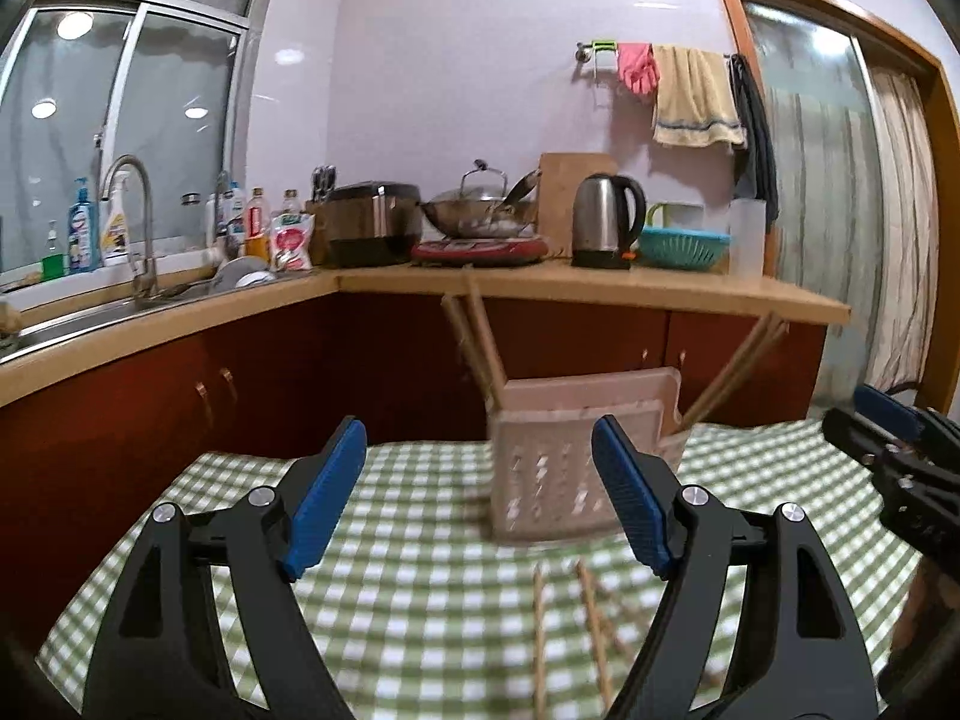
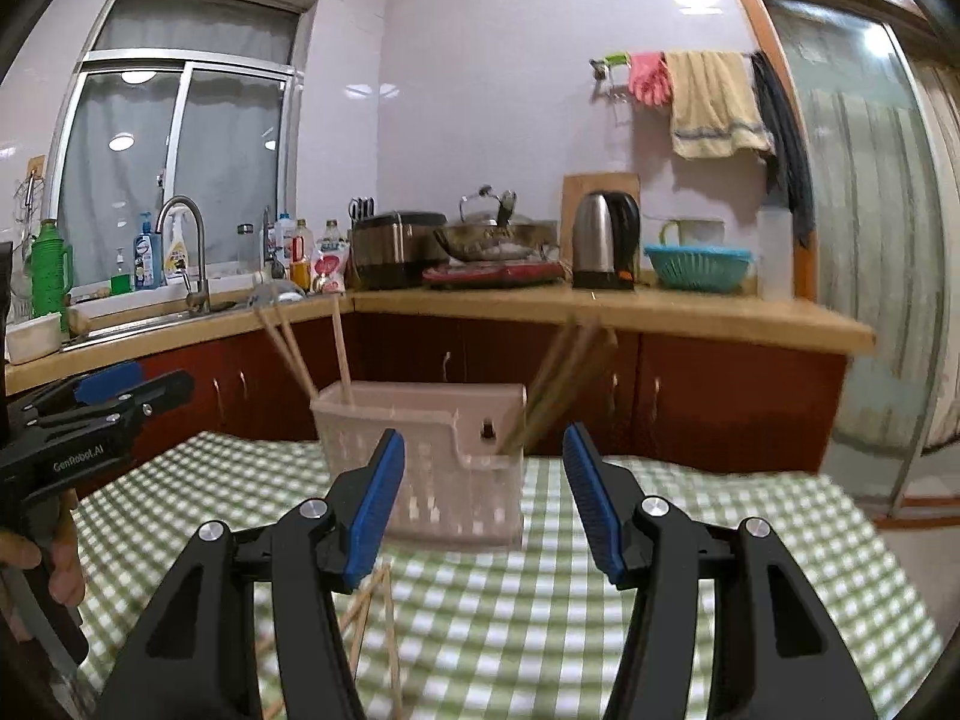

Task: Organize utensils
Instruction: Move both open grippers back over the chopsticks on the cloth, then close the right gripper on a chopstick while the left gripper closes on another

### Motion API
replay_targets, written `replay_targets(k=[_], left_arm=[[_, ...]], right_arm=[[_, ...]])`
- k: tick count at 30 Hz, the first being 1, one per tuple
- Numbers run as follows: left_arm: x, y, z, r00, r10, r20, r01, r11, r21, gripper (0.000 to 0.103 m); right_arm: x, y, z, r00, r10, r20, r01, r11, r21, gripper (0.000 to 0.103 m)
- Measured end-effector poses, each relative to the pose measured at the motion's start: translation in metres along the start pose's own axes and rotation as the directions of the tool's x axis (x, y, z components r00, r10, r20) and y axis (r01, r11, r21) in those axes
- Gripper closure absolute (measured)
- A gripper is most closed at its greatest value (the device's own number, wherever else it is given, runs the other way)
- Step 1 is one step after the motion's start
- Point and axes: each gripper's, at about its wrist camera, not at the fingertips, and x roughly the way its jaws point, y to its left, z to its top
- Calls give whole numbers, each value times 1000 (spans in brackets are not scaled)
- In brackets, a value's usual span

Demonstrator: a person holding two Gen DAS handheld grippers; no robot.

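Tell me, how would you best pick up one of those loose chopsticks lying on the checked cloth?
Probably grip a loose chopstick near its middle, coming from above with the fingers either side of its thin shaft. It lies flat on the cloth, so there is no way under it. The right gripper, open and empty, looks closest.

Right tool (image 2: pixel 483 501) open, empty; utensil holder (image 2: pixel 420 468) ahead; chopsticks (image 2: pixel 384 618) on tablecloth (image 2: pixel 750 540).

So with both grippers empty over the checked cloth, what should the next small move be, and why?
Probably lower the left gripper onto the loose chopsticks lying on the tablecloth just in front of it. Both it and the right gripper are open and hold nothing, other chopsticks already stand in the holder, and these few remain outside it.
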Motion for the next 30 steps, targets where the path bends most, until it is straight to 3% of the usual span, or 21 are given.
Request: replay_targets(k=[13,22,28,30], left_arm=[[-34,16,-73,987,30,-157,-31,1000,0,27],[-43,23,-110,966,27,-258,-33,999,-22,28],[-43,23,-115,962,28,-272,-37,999,-27,28],[-42,22,-115,961,24,-275,-34,999,-29,28]], right_arm=[[-29,11,-91,979,14,-205,-13,1000,7,55],[-15,25,-125,936,65,-347,-72,997,-5,71],[-8,27,-136,917,57,-395,-63,998,-2,80],[-8,28,-136,913,67,-401,-74,997,-1,89]])
